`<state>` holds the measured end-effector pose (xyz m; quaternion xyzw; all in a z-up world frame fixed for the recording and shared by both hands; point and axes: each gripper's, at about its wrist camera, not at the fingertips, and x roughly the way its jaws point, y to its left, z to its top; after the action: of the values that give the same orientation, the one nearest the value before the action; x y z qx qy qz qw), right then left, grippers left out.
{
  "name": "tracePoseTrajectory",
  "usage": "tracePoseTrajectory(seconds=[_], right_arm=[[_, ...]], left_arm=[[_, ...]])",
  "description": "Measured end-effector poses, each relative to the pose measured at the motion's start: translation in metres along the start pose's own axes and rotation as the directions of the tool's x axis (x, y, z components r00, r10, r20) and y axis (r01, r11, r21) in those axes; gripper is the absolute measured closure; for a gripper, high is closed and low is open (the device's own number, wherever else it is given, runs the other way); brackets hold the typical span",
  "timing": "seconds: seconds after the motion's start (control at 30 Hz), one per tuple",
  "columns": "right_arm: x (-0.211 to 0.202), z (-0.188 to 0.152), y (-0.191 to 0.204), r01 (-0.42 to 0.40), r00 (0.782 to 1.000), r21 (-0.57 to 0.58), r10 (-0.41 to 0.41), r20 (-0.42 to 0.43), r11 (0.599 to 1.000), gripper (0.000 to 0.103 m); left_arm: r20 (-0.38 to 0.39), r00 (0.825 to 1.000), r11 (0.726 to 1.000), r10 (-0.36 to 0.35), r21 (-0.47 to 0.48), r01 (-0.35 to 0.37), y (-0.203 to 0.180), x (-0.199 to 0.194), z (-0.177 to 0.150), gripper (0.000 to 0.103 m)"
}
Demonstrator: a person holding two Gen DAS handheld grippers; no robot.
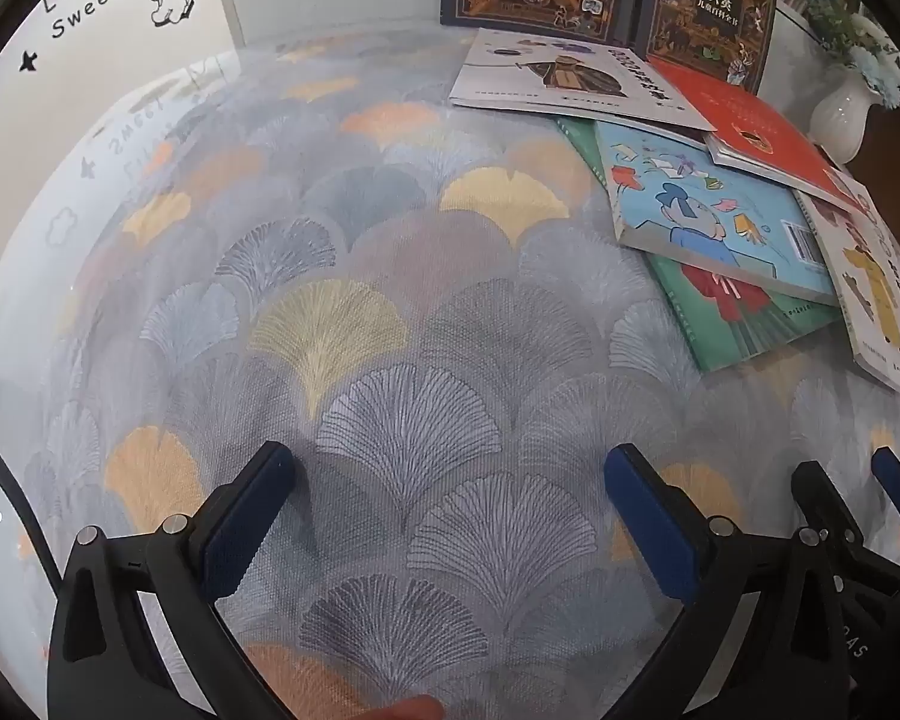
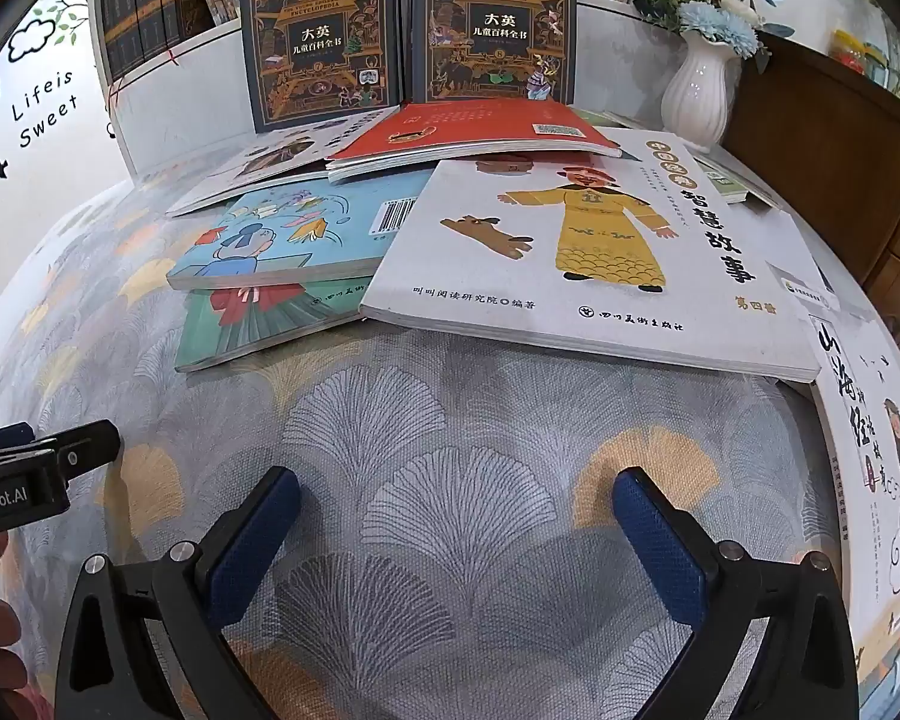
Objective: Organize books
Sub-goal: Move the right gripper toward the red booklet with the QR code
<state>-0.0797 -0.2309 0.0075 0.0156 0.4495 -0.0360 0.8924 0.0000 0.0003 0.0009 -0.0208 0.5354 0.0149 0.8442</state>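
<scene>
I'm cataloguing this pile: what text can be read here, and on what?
"Lifeis Sweet": wall sticker.
"大英 儿童百科全书": both upright dark books.
"智慧故事", "第四册": white book.
"山海经": white book at right.
"nRobot.AI", cut off: left gripper.
Barcode digits, shelf spines: too small.

white wall [image 2: 36, 192] with "life is sweet" decals, a leaf-patterned tablecloth [image 2: 450, 456] (ginkgo fans), a dark wooden cabinet [image 2: 834, 162] at right.

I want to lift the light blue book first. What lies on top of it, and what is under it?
The white book and red book overlap the light blue book; a green book lies beneath. Anything under that is hidden.
</scene>
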Motion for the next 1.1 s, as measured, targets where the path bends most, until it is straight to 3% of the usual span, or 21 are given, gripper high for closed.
tracePoseTrajectory(seconds=[0.27, 0.33, 0.43, 0.6, 0.97, 1.1], right_arm=[[0.000, 0.000, -0.001, -0.004, 1.000, 0.001, 0.004, -0.001, 1.000, 0.000], [-0.002, -0.001, -0.001, -0.013, 1.000, -0.007, 0.013, -0.018, 1.000, 0.000], [-0.006, 0.000, 0.001, -0.033, 0.991, -0.021, 0.030, -0.133, 0.999, 0.000], [-0.007, -0.004, 0.003, -0.018, 0.988, -0.016, 0.015, -0.155, 1.000, 0.000], [-0.005, 0.008, 0.001, -0.005, 0.965, 0.019, 0.010, -0.263, 1.000, 0.000], [-0.030, 0.027, 0.001, -0.006, 0.981, 0.029, 0.011, -0.194, 1.000, 0.000]], left_arm=[[0.020, 1.000, 1.000, 0.005, 0.023, -0.006, -0.001, -0.004, -0.002, 0.000], [-0.006, 1.000, 0.999, -0.011, 0.052, 0.011, -0.001, -0.004, 0.000, 0.000], [-0.058, 0.997, 0.994, -0.044, 0.095, 0.050, 0.001, -0.005, 0.003, 0.000], [-0.107, 0.994, 0.992, -0.031, 0.121, 0.044, 0.001, -0.011, 0.006, 0.000], [0.048, 0.997, 0.993, -0.069, 0.096, 0.064, 0.013, -0.058, 0.033, 0.000], [0.106, 0.991, 0.994, -0.076, 0.087, 0.067, 0.022, -0.076, 0.047, 0.000]])
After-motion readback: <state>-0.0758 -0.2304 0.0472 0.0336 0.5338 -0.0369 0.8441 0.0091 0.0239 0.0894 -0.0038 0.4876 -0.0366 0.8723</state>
